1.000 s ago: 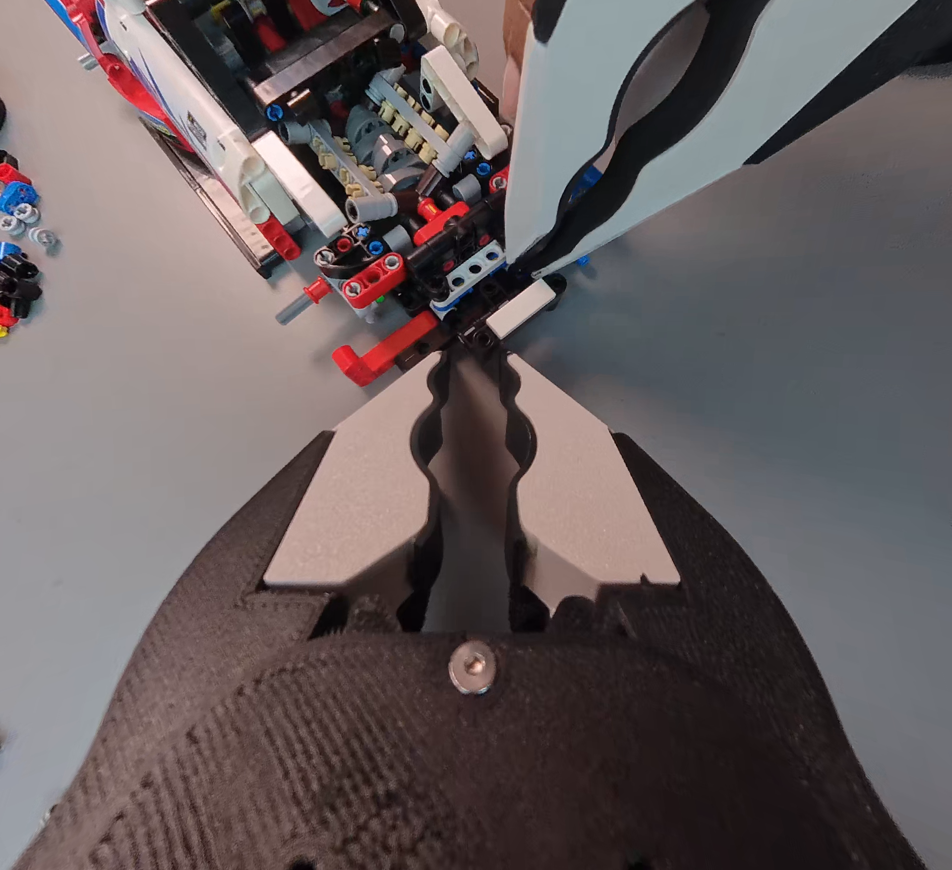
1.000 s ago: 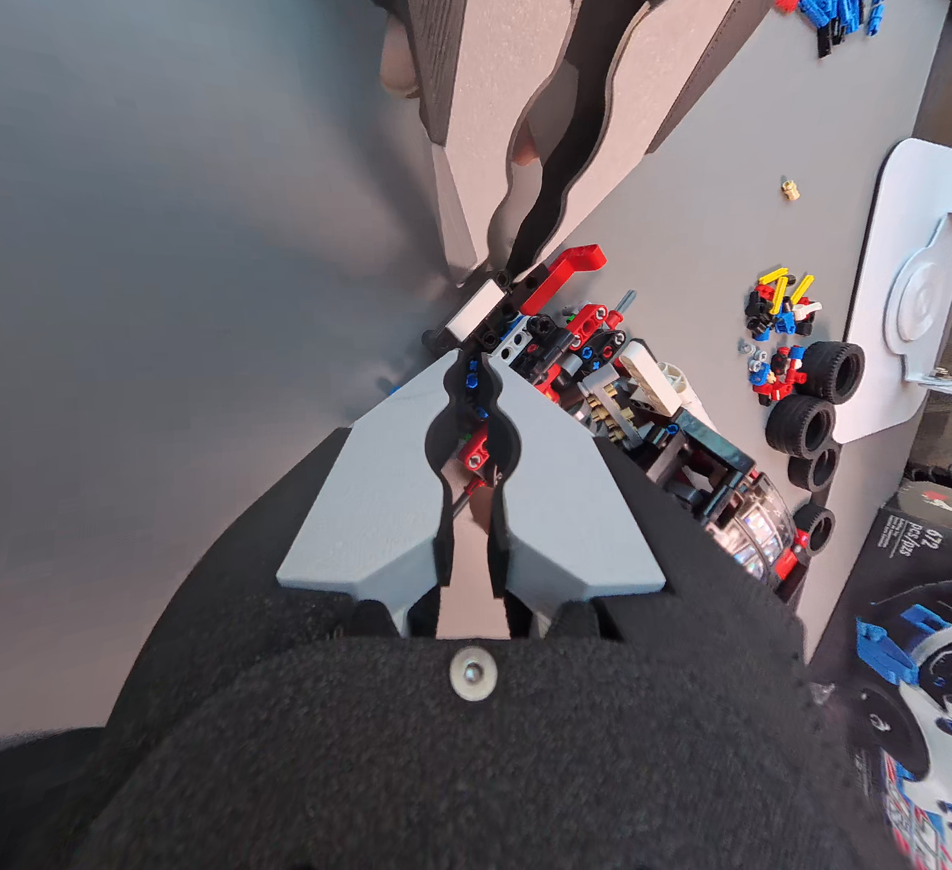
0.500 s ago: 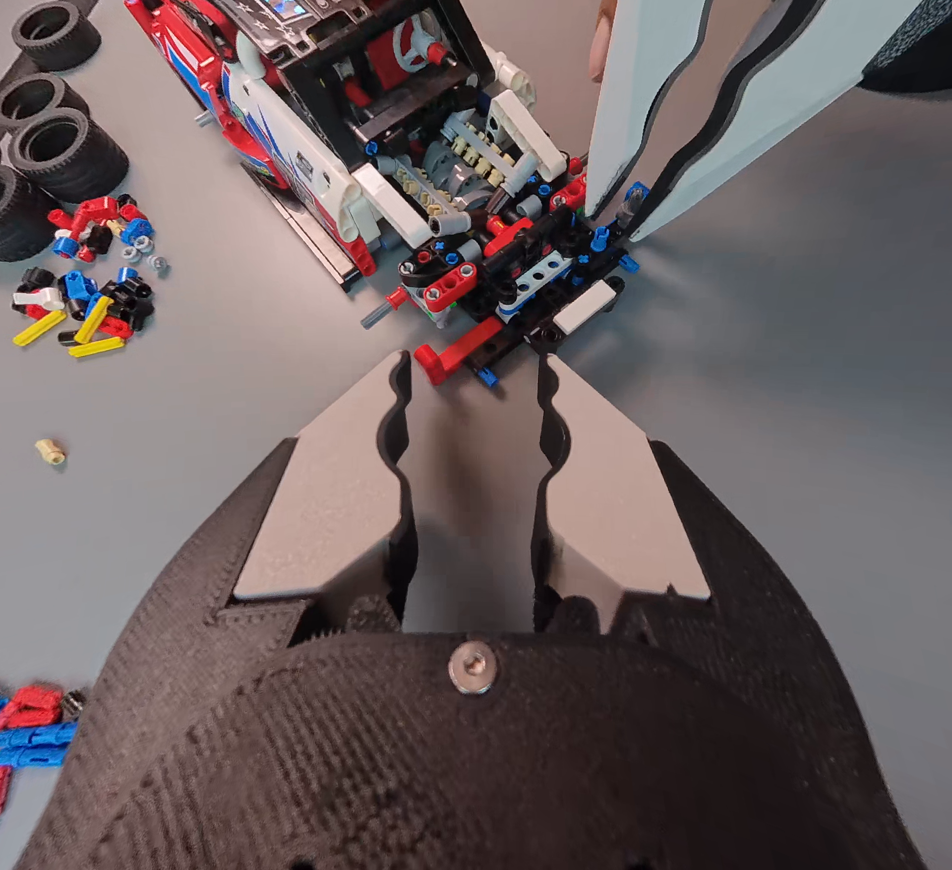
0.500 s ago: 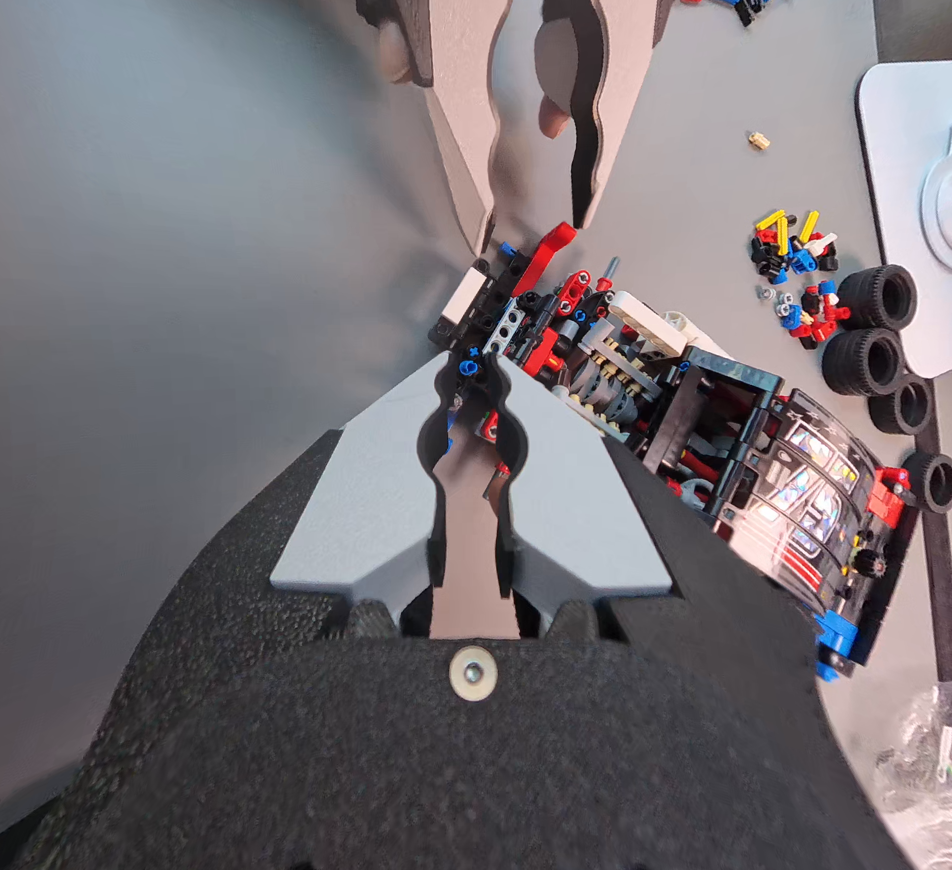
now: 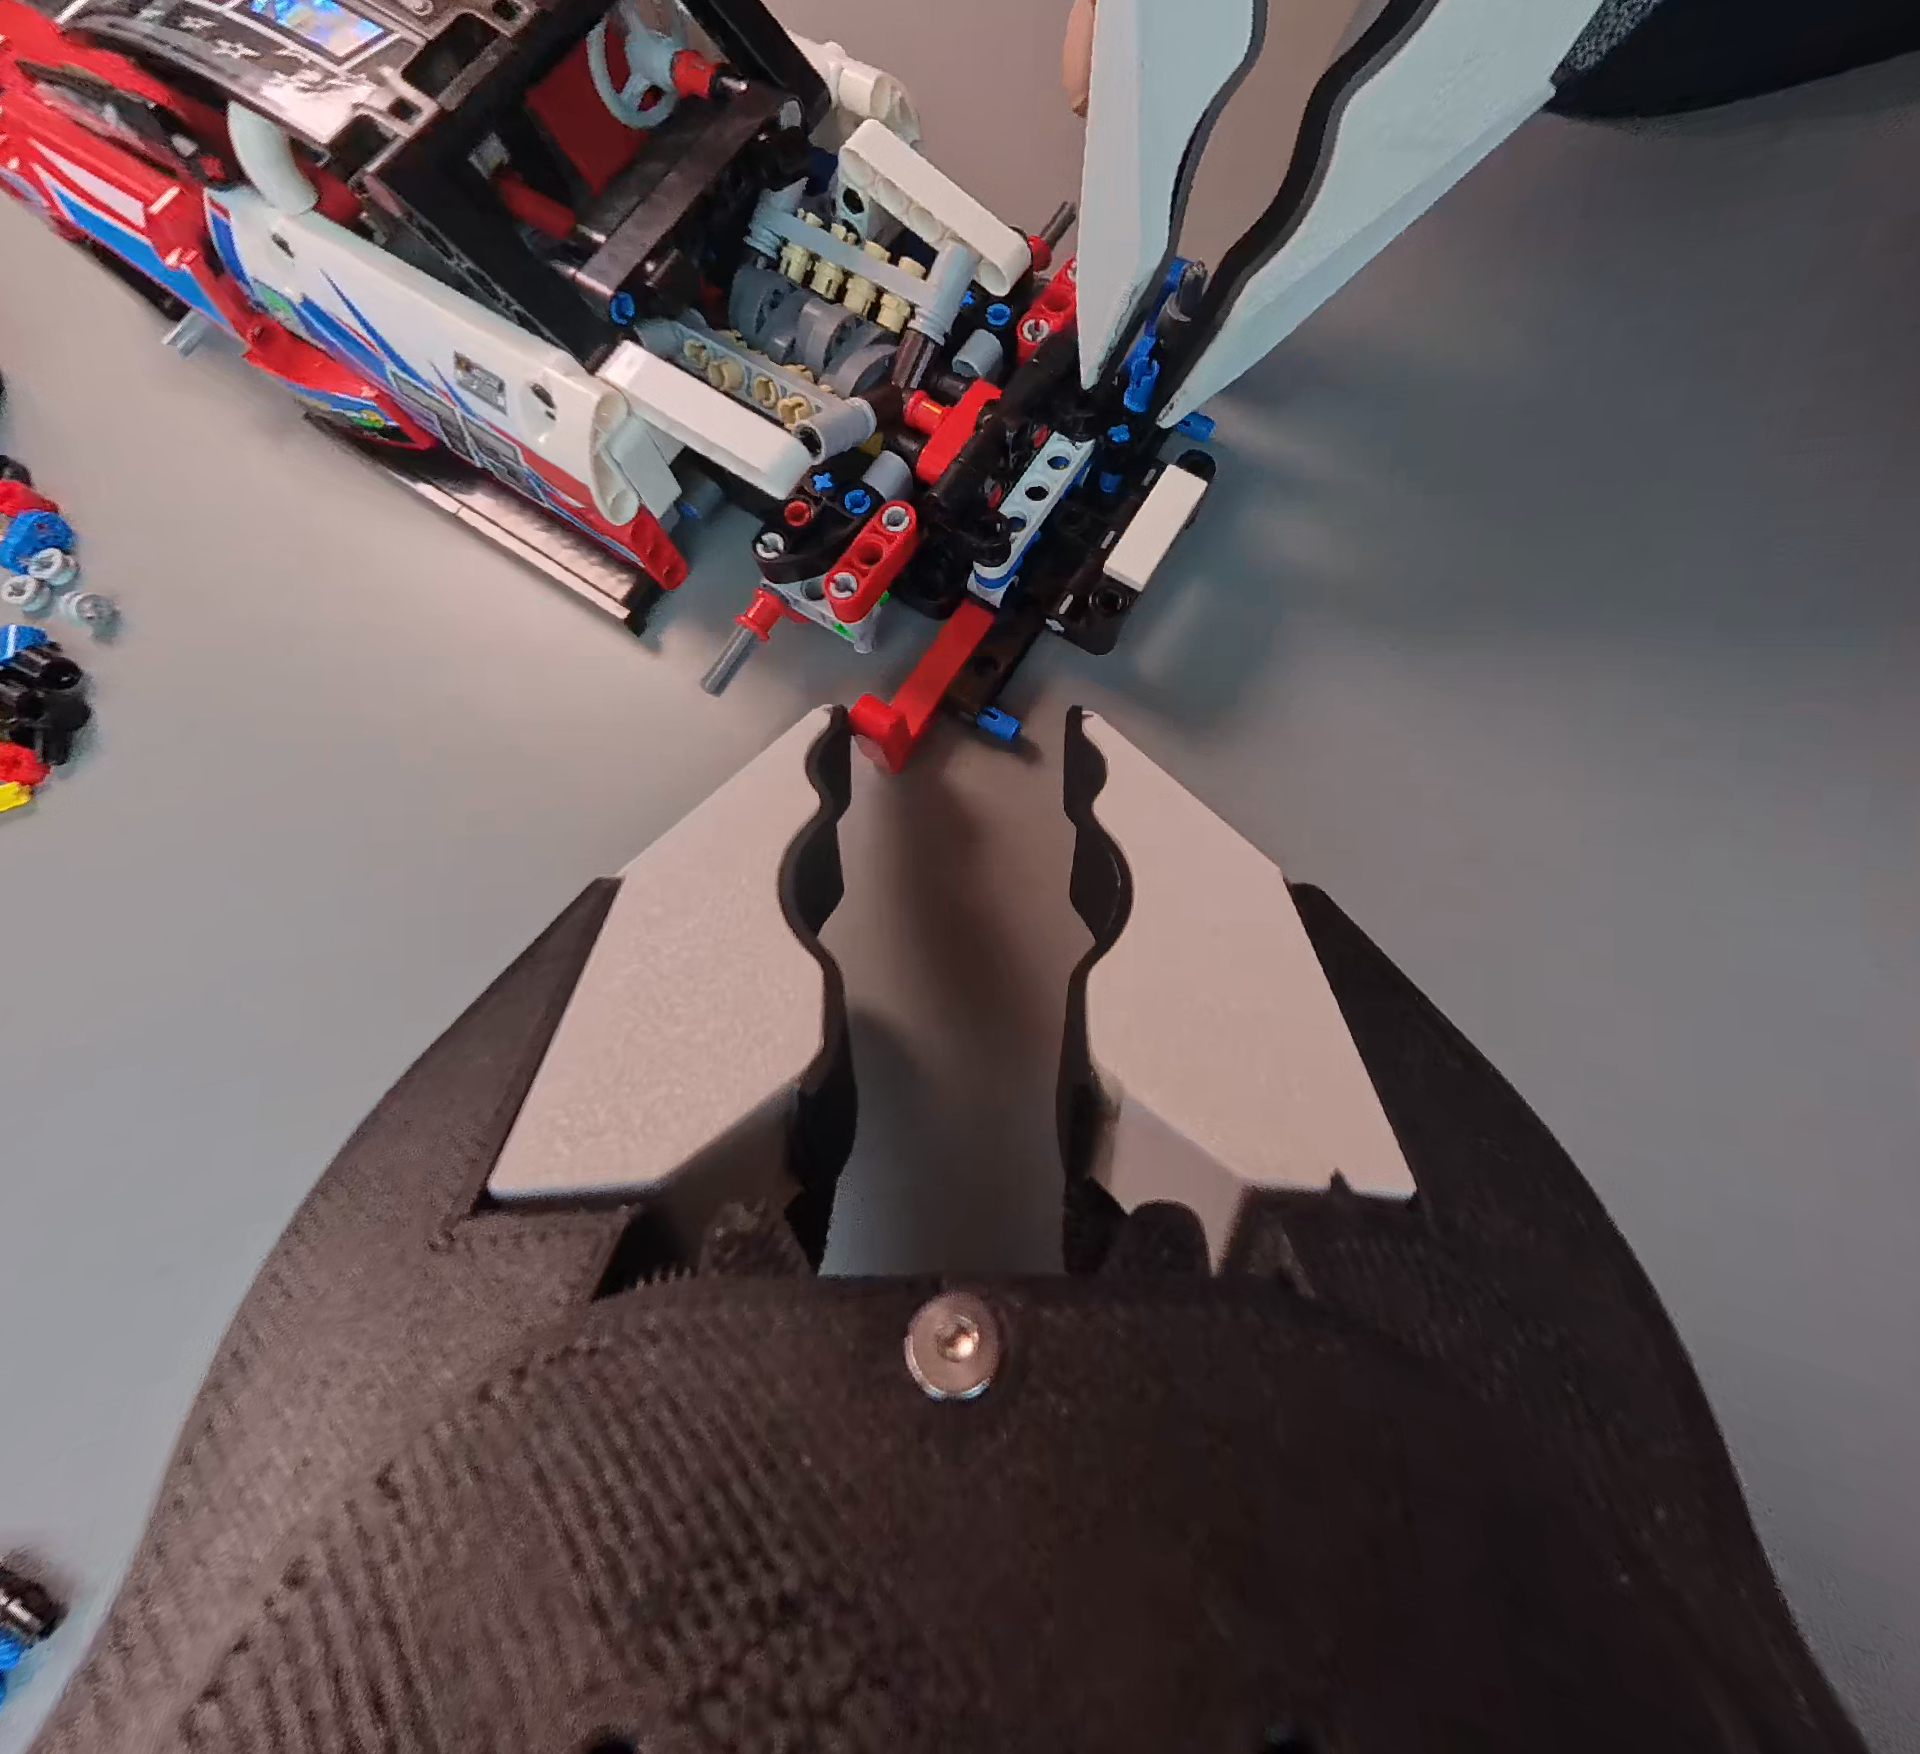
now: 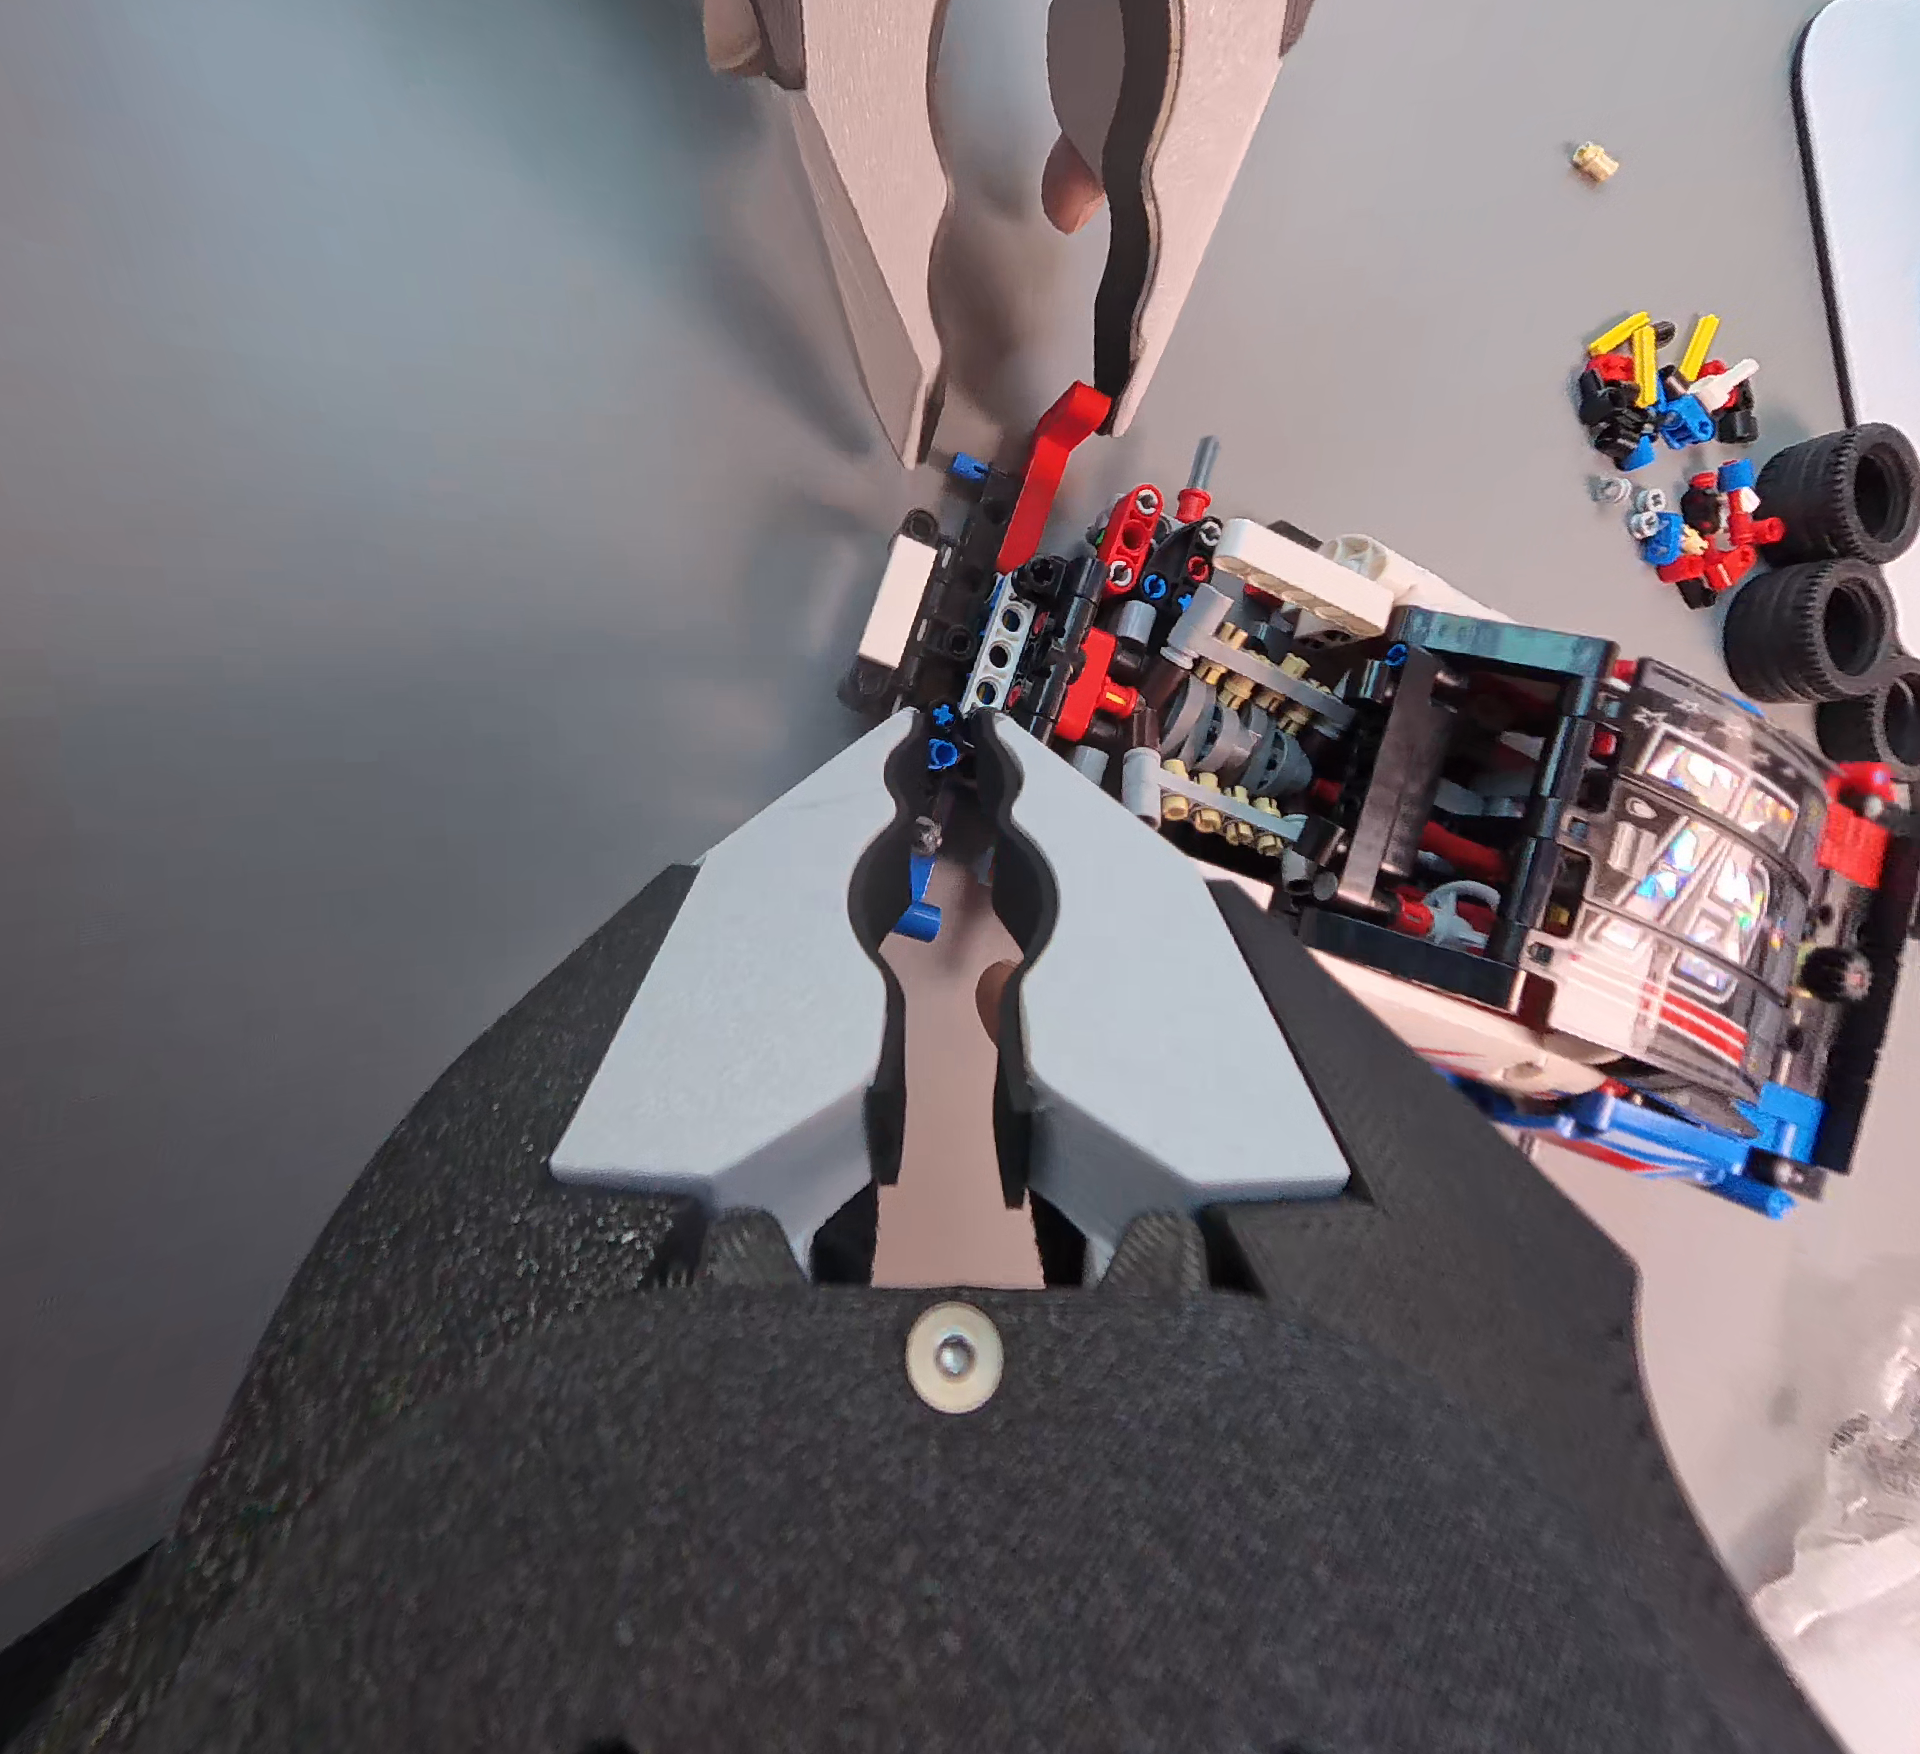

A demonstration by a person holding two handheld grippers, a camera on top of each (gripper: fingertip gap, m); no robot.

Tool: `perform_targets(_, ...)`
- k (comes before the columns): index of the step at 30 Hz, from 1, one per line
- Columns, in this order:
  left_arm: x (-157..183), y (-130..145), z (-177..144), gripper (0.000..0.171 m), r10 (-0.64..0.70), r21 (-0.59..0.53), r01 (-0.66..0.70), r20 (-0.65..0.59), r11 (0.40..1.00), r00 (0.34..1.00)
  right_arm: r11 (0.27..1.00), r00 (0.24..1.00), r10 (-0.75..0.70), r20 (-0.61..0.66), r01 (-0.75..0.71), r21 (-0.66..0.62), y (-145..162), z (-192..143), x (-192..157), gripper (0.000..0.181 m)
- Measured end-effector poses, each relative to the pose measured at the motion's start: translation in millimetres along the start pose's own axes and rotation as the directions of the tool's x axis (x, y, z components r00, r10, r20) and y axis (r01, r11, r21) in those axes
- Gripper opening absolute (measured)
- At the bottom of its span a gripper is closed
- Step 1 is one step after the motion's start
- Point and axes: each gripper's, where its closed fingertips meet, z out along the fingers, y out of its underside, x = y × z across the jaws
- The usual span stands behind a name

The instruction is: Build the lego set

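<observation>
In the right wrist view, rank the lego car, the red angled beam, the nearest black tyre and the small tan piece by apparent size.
1. lego car, largest by far.
2. black tyre and red angled beam: close; the beam is longer, the tyre bulkier, so no ranking between them.
3. small tan piece, smallest, though it lies farthest from the camera.

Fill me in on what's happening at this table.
A person with a gripper in each hand is building a lego car on a grey table. The right gripper is shut on the car's unfinished rear frame. The left gripper is open, one fingertip beside a red lever piece. Loose tyres and small parts lie nearby.
</observation>
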Motion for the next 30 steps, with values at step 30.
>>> perform_targets(30,-2,-13,23,0.034,0.082,0.041,-0.082,0.003,0.996,0.997,0.987,0.992,0.119,-0.043,-0.123,-0.103,17,-3,-2,0.006)
